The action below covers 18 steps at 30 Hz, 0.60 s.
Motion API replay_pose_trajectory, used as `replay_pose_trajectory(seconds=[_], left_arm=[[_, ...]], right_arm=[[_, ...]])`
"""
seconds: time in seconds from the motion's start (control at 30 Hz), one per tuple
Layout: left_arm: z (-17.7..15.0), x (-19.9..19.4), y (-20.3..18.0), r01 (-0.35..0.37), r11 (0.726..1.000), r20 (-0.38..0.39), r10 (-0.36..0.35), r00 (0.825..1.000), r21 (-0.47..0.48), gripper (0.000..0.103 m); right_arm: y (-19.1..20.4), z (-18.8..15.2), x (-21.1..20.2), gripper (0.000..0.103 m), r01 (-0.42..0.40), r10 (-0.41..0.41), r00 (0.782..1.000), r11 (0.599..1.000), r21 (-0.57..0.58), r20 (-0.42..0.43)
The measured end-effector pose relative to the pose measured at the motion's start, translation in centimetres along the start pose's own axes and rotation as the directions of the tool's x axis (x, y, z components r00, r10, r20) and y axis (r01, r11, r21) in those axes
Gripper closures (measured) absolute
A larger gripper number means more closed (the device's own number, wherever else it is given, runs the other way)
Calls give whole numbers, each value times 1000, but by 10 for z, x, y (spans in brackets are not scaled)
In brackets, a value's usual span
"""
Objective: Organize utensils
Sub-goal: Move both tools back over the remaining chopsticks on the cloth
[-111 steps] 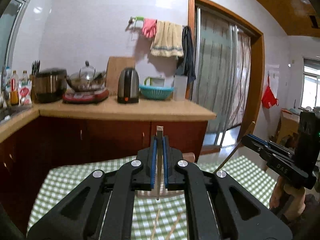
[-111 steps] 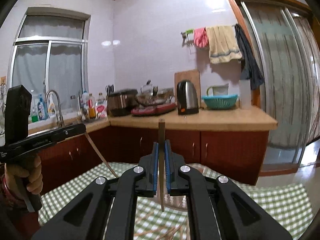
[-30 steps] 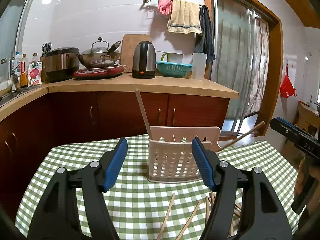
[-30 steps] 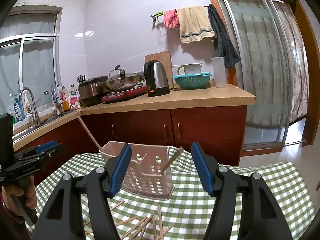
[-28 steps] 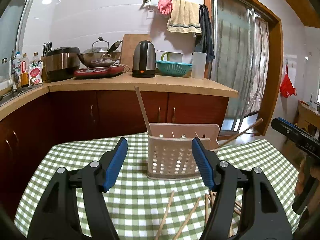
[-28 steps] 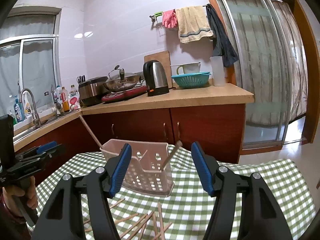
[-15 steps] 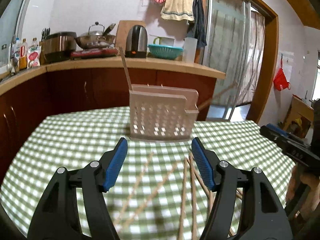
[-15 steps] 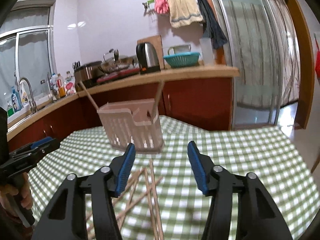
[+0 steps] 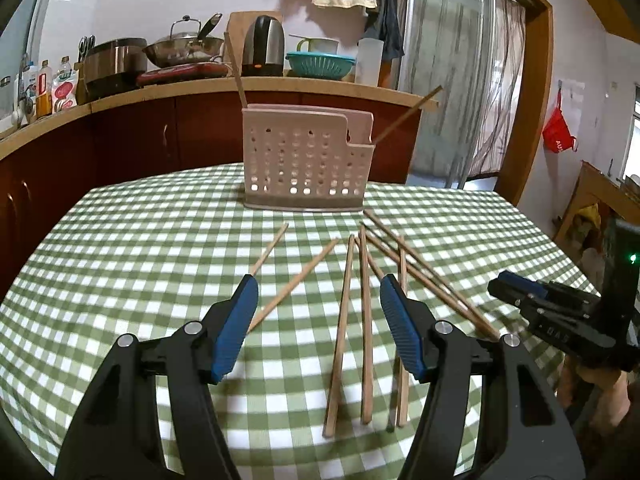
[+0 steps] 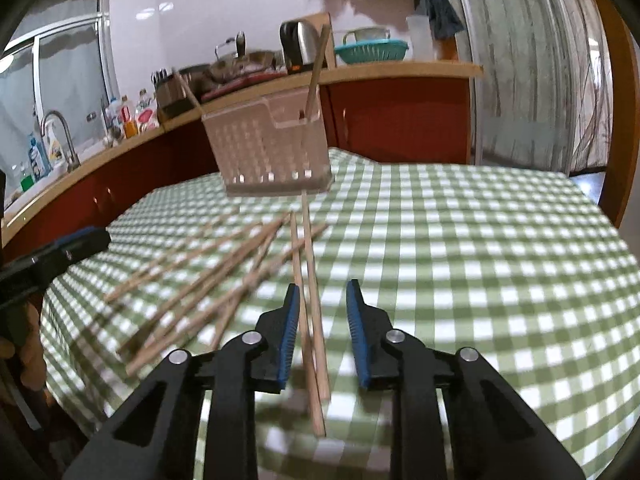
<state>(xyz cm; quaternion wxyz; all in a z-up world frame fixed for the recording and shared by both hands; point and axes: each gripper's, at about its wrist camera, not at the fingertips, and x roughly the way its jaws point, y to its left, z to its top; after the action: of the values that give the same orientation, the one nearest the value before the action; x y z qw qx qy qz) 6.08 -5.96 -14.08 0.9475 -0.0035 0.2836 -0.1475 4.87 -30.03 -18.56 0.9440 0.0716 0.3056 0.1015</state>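
A pink perforated utensil holder (image 9: 300, 156) (image 10: 268, 148) stands at the far side of the green checked tablecloth (image 9: 140, 248), with two chopsticks (image 9: 408, 114) leaning out of it. Several loose wooden chopsticks (image 9: 340, 320) lie fanned in front of it. My left gripper (image 9: 318, 280) hovers low over them, jaws wide and closing slightly, touching none. My right gripper (image 10: 323, 286) is closing, with two chopsticks (image 10: 308, 240) lying between its jaws; the pads do not press on them. Each gripper shows at the edge of the other's view (image 9: 516, 288) (image 10: 80, 240).
A wooden counter (image 9: 320, 90) over dark red cabinets runs behind the table and carries a kettle (image 9: 264, 46), a wok and a teal basket (image 9: 320, 64). A sliding glass door (image 9: 448, 80) is at the right. The table's near edge is just below the grippers.
Both grippers have dropped towards the table and the loose chopsticks. The right gripper's jaws have narrowed a great deal around two chopsticks. The left gripper's jaws are barely narrower.
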Motion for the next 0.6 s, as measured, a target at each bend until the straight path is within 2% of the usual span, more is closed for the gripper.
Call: replay_pose_trajectory(seconds=[0.3,0.6], left_arm=[[-15,2,1,9,1000,-33,-10,999,-13,41],[-22,8,-1,25,1000,-56,-26,998,-19,41]], right_arm=[[-1,-16,10,84,-3,2,998,1000,-9,-60],[-1,-16,9,87,0,0,998,1000,-10,-60]])
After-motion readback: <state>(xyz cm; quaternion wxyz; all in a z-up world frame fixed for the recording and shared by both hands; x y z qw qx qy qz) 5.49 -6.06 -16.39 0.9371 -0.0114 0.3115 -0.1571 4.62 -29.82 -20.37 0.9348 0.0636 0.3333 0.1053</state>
